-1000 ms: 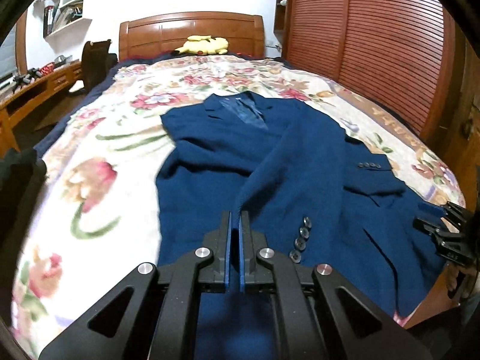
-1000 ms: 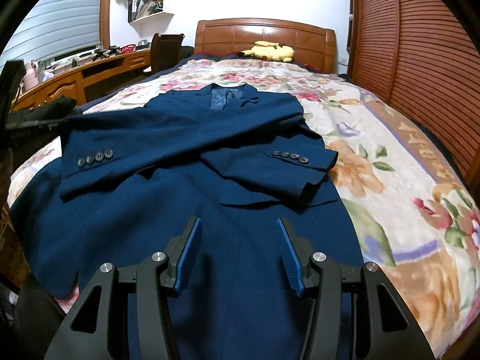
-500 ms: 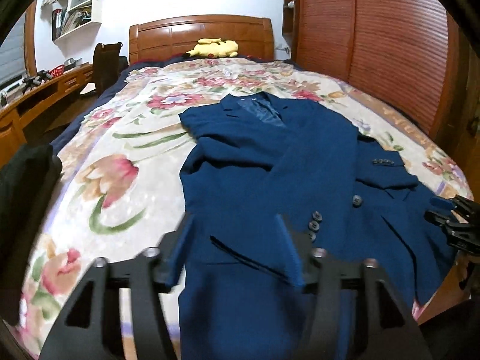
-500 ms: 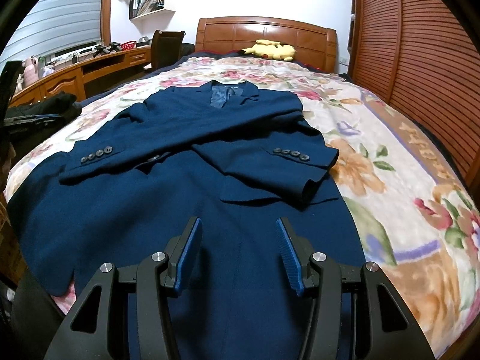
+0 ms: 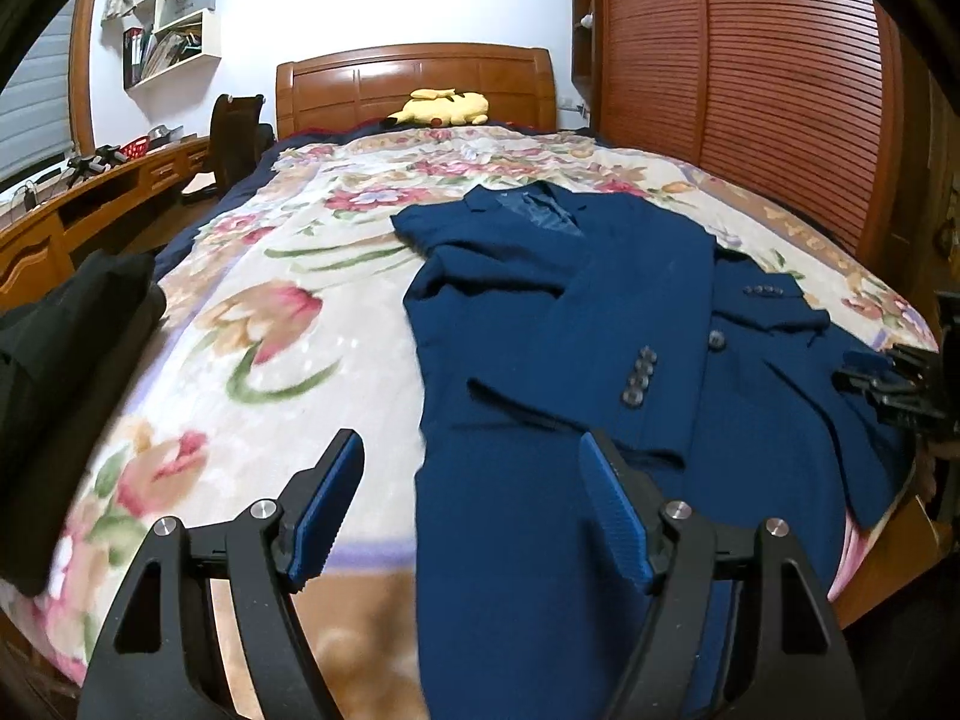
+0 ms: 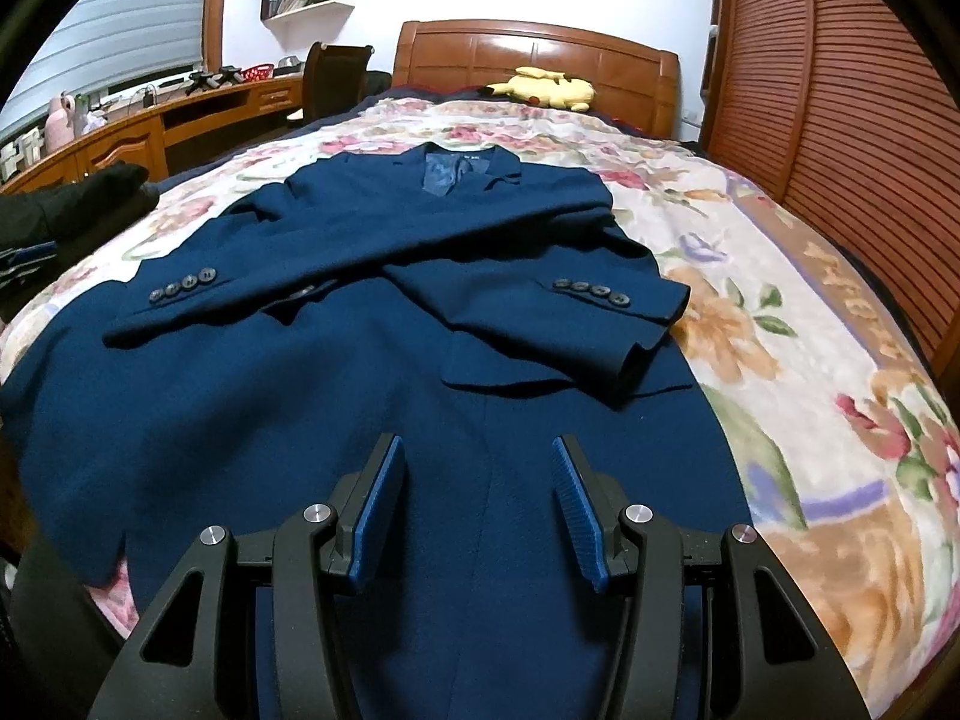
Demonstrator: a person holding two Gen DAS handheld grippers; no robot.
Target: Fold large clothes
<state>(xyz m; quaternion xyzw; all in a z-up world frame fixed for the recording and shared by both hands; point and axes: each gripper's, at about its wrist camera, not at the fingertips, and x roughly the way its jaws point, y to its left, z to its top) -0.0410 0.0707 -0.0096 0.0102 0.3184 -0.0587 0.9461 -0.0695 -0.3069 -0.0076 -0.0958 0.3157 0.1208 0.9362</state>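
Observation:
A large navy blue coat (image 5: 570,324) lies flat on the floral bedspread (image 5: 270,312), collar toward the headboard, both sleeves folded across its front. It also shows in the right wrist view (image 6: 336,360). My left gripper (image 5: 471,510) is open and empty, above the coat's left hem edge. My right gripper (image 6: 477,507) is open and empty, over the coat's lower middle. The right gripper also shows in the left wrist view (image 5: 888,384) at the coat's right edge.
A yellow plush toy (image 5: 441,108) lies by the wooden headboard (image 5: 414,81). A dark folded garment (image 5: 66,348) sits at the bed's left edge. A wooden desk (image 6: 150,126) with a chair stands on the left. A slatted wooden wardrobe (image 5: 750,90) runs along the right.
My left gripper was shut on the coat's sleeve; it has let go, opened and drawn back to the left. The sleeve now lies across the coat. The right gripper stayed open and nearly still.

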